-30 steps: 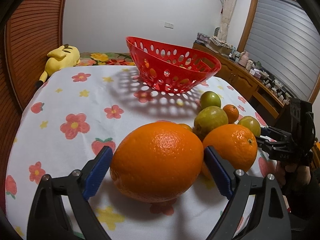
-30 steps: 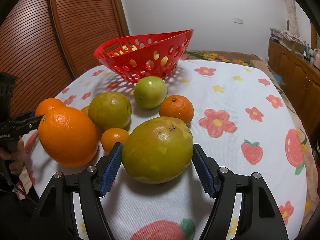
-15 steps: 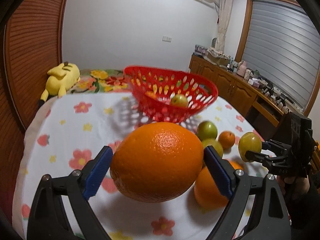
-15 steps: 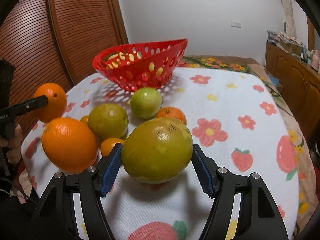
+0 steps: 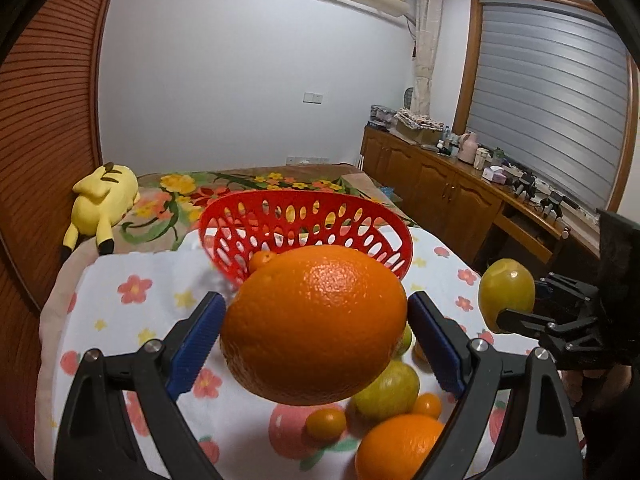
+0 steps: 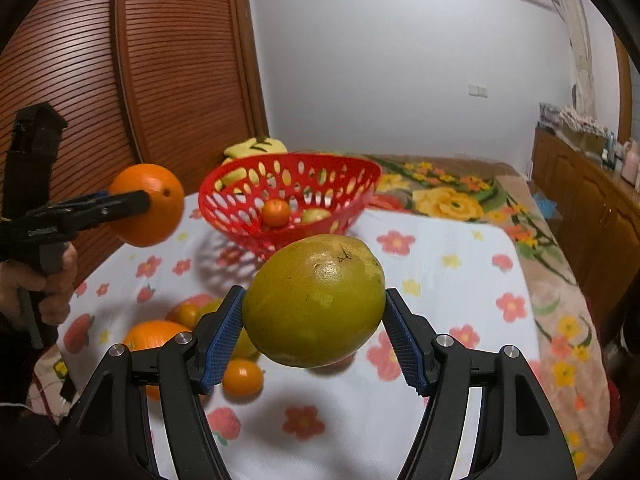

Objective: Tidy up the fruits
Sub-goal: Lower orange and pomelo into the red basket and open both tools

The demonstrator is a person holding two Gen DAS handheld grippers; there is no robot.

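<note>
Right now, through the left wrist camera, we are holding the big round orange [image 5: 314,324] pinched between the blue ribbed pads of our left claw [image 5: 314,338], clear above the flower-printed cloth on the worktop [image 5: 132,320]. The red perforated plastic basket [image 5: 304,232] is sitting beyond it, already keeping a small mandarin [image 5: 262,259]. We are gripping a wide, smooth sphere near its middle only, so we are risking it rolling out forward if the pads are sitting off-centre or the claw tips further down. Below us the remaining oranges and green fruits [image 5: 386,394] are lying close together; a dropped orange would be knocking them and sending them rolling off the cloth.

Meanwhile, through the right wrist camera, our right claw [image 6: 314,330] is pinching the large yellow-green citrus fruit [image 6: 314,300], also lifted off the worktop, with the basket ahead. Our left claw is showing at the left edge with its orange, near the basket's rim. Both hands are heading for the same bowl, so we are judging that the two fruits or claws could collide above it. The basket looks light and its sides are flaring; a heavy fruit released on the rim could be tipping it or bouncing out.
</note>
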